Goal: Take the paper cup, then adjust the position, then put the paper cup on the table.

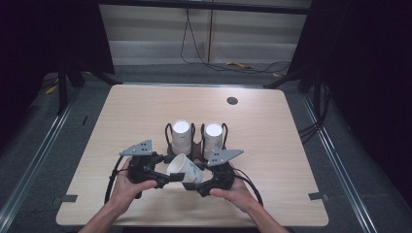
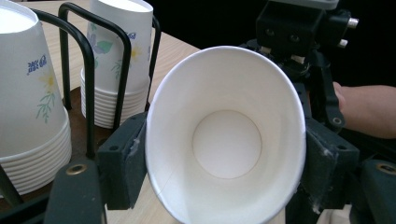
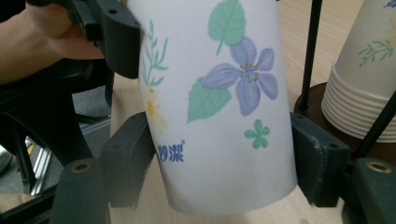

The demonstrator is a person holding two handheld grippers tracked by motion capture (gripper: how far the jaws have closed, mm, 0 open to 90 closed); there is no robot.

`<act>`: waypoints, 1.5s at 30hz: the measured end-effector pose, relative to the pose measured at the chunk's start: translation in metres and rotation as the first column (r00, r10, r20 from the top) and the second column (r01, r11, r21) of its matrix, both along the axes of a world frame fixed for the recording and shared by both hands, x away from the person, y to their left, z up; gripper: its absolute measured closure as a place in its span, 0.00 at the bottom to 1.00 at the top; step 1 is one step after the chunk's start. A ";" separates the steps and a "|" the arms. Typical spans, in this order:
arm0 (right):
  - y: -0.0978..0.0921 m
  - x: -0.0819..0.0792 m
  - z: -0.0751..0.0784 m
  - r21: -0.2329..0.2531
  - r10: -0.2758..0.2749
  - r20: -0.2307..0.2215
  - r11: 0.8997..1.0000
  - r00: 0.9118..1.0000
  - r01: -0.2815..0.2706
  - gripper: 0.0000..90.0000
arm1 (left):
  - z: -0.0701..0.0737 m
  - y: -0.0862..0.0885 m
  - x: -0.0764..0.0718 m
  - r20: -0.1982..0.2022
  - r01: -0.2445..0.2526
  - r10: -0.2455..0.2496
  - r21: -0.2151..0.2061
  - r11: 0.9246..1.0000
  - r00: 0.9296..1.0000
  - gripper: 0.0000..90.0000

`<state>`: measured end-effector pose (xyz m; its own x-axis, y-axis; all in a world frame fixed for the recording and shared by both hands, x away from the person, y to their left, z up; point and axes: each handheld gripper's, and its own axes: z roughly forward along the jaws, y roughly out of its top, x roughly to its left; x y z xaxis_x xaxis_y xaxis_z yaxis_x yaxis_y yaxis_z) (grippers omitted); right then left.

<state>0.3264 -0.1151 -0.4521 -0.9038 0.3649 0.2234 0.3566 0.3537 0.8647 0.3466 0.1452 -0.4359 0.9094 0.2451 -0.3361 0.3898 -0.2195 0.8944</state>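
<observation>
Paper cup (image 1: 185,169), clamped by both the left hand-held gripper (image 1: 171,176) and right hand-held gripper (image 1: 197,186), hangs just before the cup rack (image 1: 196,145).

This is looking like a lab or recording studio rather than a home. A bare light-wood table (image 1: 145,116) is standing alone on grey flooring, with black curtains (image 1: 369,73) hanging at both sides. Metal rails (image 1: 34,160) are running along the floor past the table's left and right edges, and loose cables (image 1: 194,48) are trailing beyond its far edge.
</observation>
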 end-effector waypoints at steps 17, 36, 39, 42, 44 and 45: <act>-0.010 0.003 -0.002 -0.070 -0.064 -0.035 0.996 0.997 0.062 0.16 | 0.004 0.015 0.002 0.027 -0.074 0.073 0.038 0.997 0.997 0.29; -0.038 0.004 0.001 -0.105 -0.184 -0.042 0.978 0.982 0.179 0.17 | 0.011 0.062 0.015 0.060 -0.201 0.199 0.041 0.979 0.978 0.29; -0.043 0.004 0.002 -0.119 -0.208 -0.044 0.972 0.977 0.202 0.17 | 0.010 0.072 0.016 0.063 -0.241 0.237 0.061 0.969 0.970 0.29; -0.047 0.003 0.003 -0.129 -0.218 -0.040 0.969 0.975 0.211 0.17 | 0.006 0.080 0.019 0.058 -0.276 0.272 0.084 0.958 0.961 0.28; -0.050 0.001 0.003 -0.130 -0.220 -0.032 0.968 0.975 0.214 0.17 | 0.005 0.086 0.021 0.063 -0.300 0.295 0.101 0.949 0.953 0.28; -0.051 0.000 0.004 -0.126 -0.226 -0.034 0.967 0.974 0.220 0.17 | 0.005 0.089 0.022 0.059 -0.317 0.313 0.101 0.943 0.948 0.28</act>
<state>0.3264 -0.1663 -0.4486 -0.7860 0.5830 0.2057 0.4777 0.3616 0.8006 0.3690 0.2346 -0.4311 0.7924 0.5538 -0.2557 0.4180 -0.1876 0.8889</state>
